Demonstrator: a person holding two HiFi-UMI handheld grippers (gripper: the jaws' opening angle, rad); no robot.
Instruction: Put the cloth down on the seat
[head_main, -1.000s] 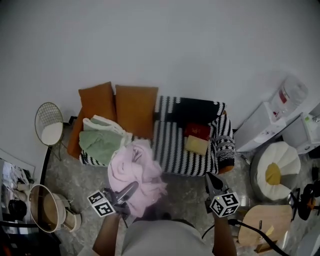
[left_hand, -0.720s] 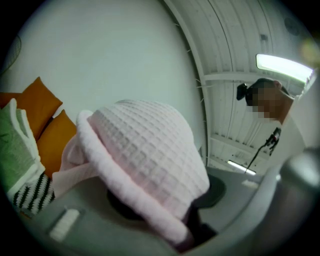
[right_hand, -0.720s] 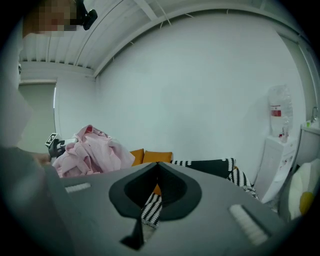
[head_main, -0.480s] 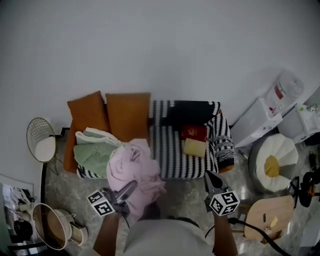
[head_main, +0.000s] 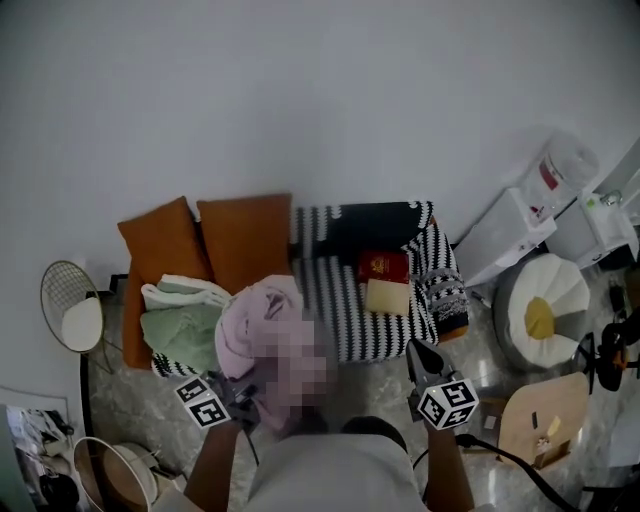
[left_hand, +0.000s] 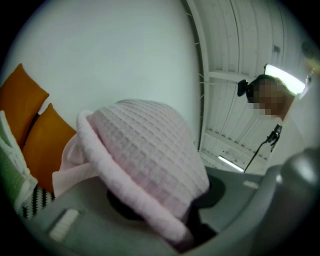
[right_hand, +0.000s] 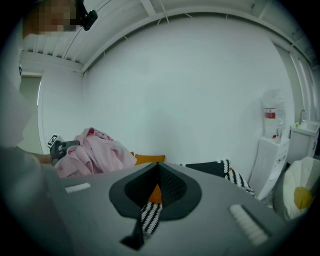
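Note:
A pink waffle-weave cloth (head_main: 255, 315) hangs bunched from my left gripper (head_main: 240, 395), over the front edge of the sofa seat (head_main: 335, 300). In the left gripper view the cloth (left_hand: 150, 160) drapes over and between the jaws of the left gripper (left_hand: 165, 215), which is shut on it. The seat has a black-and-white striped cover. My right gripper (head_main: 422, 352) hovers in front of the sofa's right end, shut and holding nothing. The right gripper view shows the right gripper (right_hand: 157, 187) pointing at the sofa, with the pink cloth (right_hand: 92, 150) off to the left.
Two orange cushions (head_main: 245, 235) lean at the sofa's back left, with a green and white cloth (head_main: 180, 325) below them. A red box (head_main: 385, 267) and a yellow item (head_main: 388, 296) lie on the seat's right. A round wire table (head_main: 70, 315) stands left, a white pouf (head_main: 545, 320) right.
The sofa has slid left and lower in the head view. The pink cloth stays in my left gripper, and both grippers keep about the same places in the view.

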